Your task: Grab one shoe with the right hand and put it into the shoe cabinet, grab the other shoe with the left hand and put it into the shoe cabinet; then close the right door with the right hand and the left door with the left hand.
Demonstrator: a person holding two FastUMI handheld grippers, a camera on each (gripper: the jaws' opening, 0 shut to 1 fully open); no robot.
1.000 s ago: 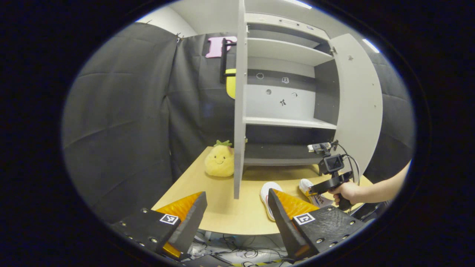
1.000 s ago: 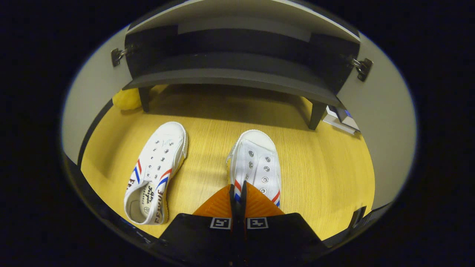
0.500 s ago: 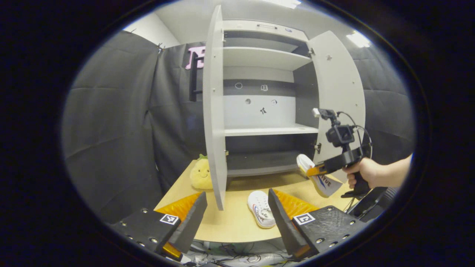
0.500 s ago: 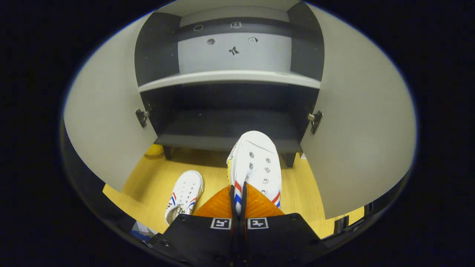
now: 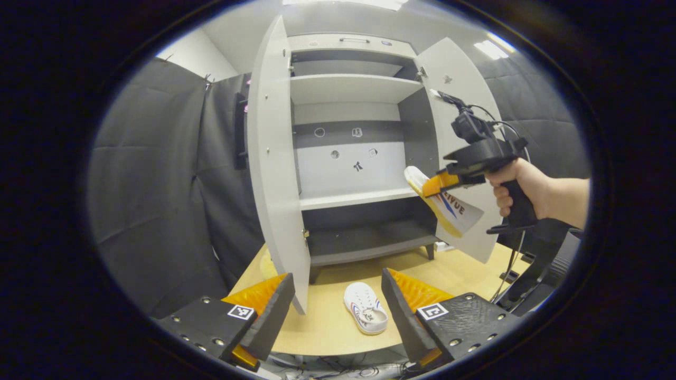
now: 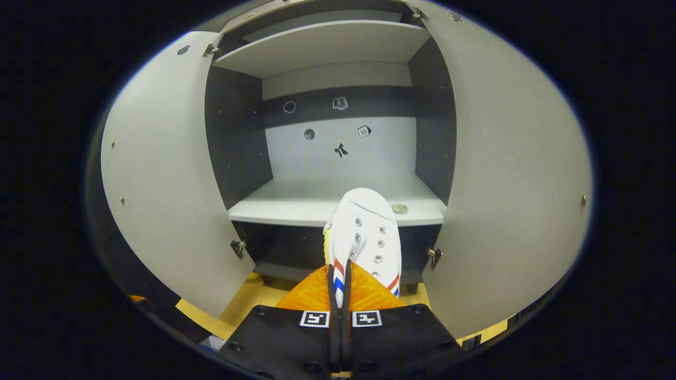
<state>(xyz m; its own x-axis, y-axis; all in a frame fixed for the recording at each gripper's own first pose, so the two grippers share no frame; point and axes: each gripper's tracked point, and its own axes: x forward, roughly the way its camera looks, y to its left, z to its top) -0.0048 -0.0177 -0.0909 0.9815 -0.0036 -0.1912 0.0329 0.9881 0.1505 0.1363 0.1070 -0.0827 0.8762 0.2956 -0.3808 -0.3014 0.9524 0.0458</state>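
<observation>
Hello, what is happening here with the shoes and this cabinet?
A person is putting shoes into the open shoe cabinet. The right gripper is shut on one white shoe, held up before the middle shelf. The left gripper is open above the table, where the other shoe lies.

We note a white sneaker (image 6: 364, 232) with red and blue stripes; shoe cabinet (image 6: 338, 153) pale grey with dark grey side panels; worktop (image 5: 327, 327) light wood; second sneaker (image 5: 365, 314) white.
</observation>
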